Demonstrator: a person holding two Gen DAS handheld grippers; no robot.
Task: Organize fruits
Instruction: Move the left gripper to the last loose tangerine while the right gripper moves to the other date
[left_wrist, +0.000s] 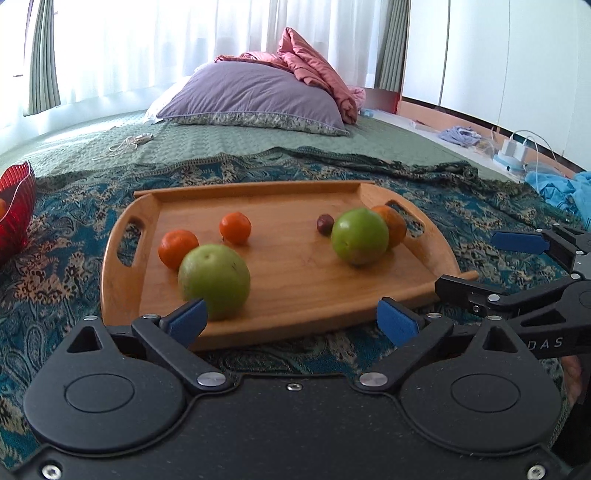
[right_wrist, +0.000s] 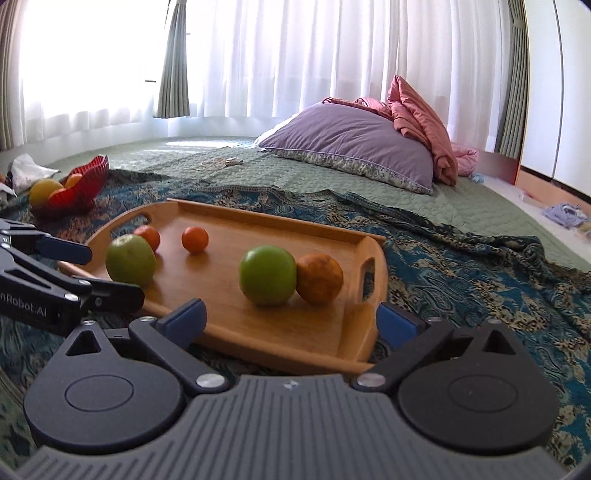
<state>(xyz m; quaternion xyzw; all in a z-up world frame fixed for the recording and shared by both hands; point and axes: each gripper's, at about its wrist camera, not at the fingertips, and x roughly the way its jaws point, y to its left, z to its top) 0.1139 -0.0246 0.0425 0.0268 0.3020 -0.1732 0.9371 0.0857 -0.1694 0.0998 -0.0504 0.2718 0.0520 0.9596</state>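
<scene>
Bed w/ quilted pale-green cover (left_wrist: 229, 144) fills the scene; white sheer curtains (right_wrist: 295, 62) behind. Over the cover lies a teal paisley-patterned cloth (left_wrist: 461, 206), rumpled at its far edge. At the head, a large lilac pillow (left_wrist: 255, 96) w/ a crumpled pink quilt (left_wrist: 314, 62) leaning on it. On the cloth: a rectangular wooden tray w/ cut-out handles (left_wrist: 295, 295). Left of tray, well apart, a red ribbed glass bowl (right_wrist: 86, 184) holding yellow and orange fruit. White cable tangle (left_wrist: 127, 144) lies between tray and pillow. On the tray, largest first: near green apple (left_wrist: 214, 280), left half; far green apple (left_wrist: 358, 236), right half, touching a large dull orange (right_wrist: 319, 278) next to the right handle; two small bright tangerines (left_wrist: 235, 227) at left-rear, one just behind the near apple; one small dark-red round fruit (left_wrist: 325, 224) beside the far apple. Left gripper (left_wrist: 291, 321): blue pads spread wide, nothing between them, at tray's near edge; near apple sits just ahead of its left pad. Right gripper (right_wrist: 291, 321): pads likewise wide apart and empty, over tray's near-right corner; far apple and orange lie just ahead, between the finger lines. No obstacle between either gripper and the fruit.
</scene>
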